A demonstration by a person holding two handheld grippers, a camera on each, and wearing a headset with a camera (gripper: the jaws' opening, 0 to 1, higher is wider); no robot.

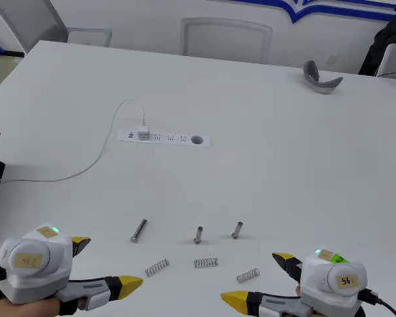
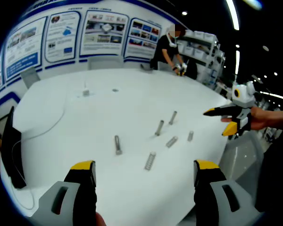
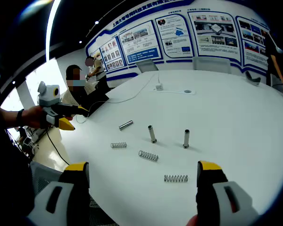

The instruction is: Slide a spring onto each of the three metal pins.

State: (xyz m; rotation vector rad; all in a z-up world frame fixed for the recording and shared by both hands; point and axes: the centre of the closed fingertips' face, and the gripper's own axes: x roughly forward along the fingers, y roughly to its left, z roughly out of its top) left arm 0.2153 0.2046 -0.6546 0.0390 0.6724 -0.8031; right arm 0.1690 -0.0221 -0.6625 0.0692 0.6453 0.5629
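Jaws spread wide and empty, the left gripper [image 1: 112, 262] and right gripper [image 1: 251, 277] hover low at the table's [image 1: 284, 152] near edge, likely poised to pick. Between and just beyond them, three springs [image 1: 206, 262] lie flat, axes roughly crosswise. Behind these, two pins [image 1: 198, 234] stand upright; the left pin [image 1: 138, 230] lies on its side, angled away.

Camera setup: head view high, looking down at the counter [image 1: 284, 165].
Gripper views low at near edge, angled inward; all three share pins [image 1: 198, 234], springs [image 1: 206, 262].
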